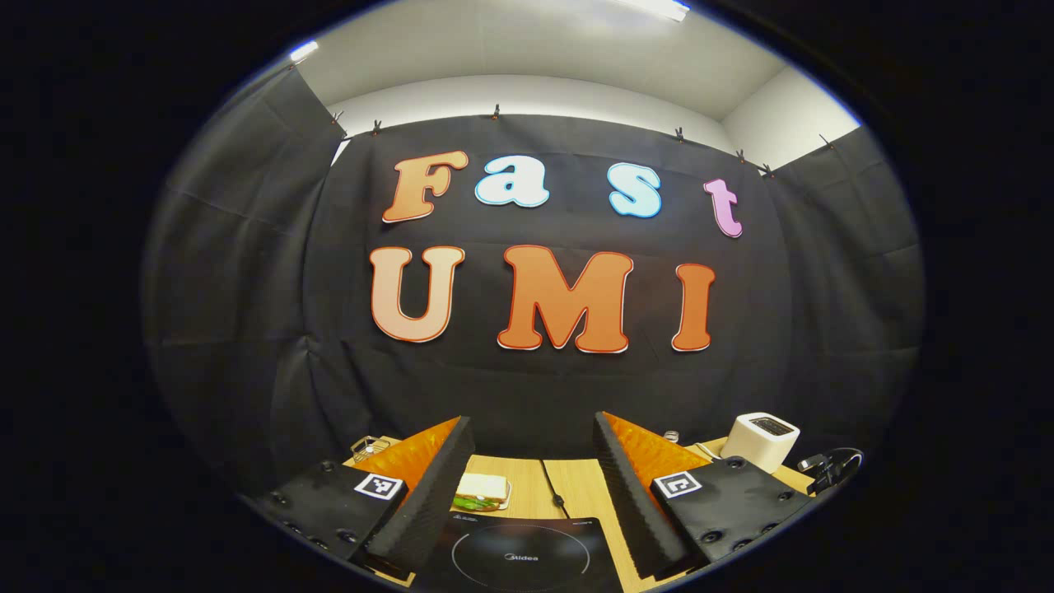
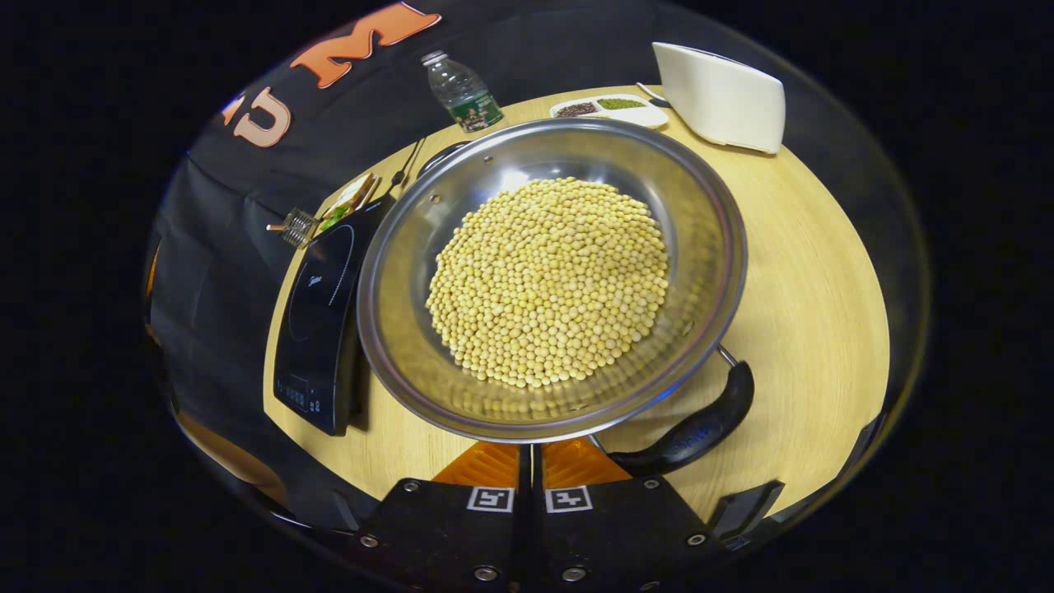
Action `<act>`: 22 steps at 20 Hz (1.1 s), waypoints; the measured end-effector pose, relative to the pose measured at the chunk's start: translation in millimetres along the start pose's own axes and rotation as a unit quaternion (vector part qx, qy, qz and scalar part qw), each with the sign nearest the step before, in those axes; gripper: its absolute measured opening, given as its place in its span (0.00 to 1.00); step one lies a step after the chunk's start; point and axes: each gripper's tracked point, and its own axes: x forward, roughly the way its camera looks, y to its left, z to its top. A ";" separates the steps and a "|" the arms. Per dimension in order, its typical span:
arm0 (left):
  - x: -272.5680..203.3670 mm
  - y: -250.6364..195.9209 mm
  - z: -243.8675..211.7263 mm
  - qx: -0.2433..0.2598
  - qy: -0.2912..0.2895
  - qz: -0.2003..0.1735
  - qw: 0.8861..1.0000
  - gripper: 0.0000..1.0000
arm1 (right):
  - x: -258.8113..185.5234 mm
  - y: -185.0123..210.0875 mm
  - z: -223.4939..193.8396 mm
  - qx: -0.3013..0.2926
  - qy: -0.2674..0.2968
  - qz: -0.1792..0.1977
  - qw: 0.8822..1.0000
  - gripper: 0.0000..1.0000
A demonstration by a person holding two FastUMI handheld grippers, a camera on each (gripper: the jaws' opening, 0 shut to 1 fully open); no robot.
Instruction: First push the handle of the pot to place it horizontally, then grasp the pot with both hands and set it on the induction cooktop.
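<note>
In the right gripper view the pot, full of pale beans, sits mid-frame on the table, just right of the cooktop, so the lift is still to do. Its handle angles toward the lower right, and whether that counts as horizontal is hard to judge. The right gripper has its fingers closed together at the pot's near rim (whether they pinch the rim is hidden under it). In the left gripper view the left gripper is spread wide and empty above the cooktop, whose front edge is cut off.
</note>
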 end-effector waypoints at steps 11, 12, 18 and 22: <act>-8.1 3.8 17.6 0.015 -0.030 -0.002 0.999 0.96 | 0.0 -51.3 23.7 0.015 -0.013 -0.072 0.997 0.00; -8.9 2.5 18.3 0.014 -0.031 -0.004 0.999 0.96 | -0.2 -58.7 27.4 0.021 -0.016 -0.081 0.996 0.00; -7.3 6.6 17.4 0.014 -0.030 -0.001 0.999 0.96 | 0.9 -89.6 44.8 0.061 -0.037 -0.106 0.992 0.00; -3.8 5.3 12.7 0.009 -0.025 -0.002 1.000 0.96 | 1.8 -100.9 61.8 0.071 -0.045 -0.118 0.989 0.00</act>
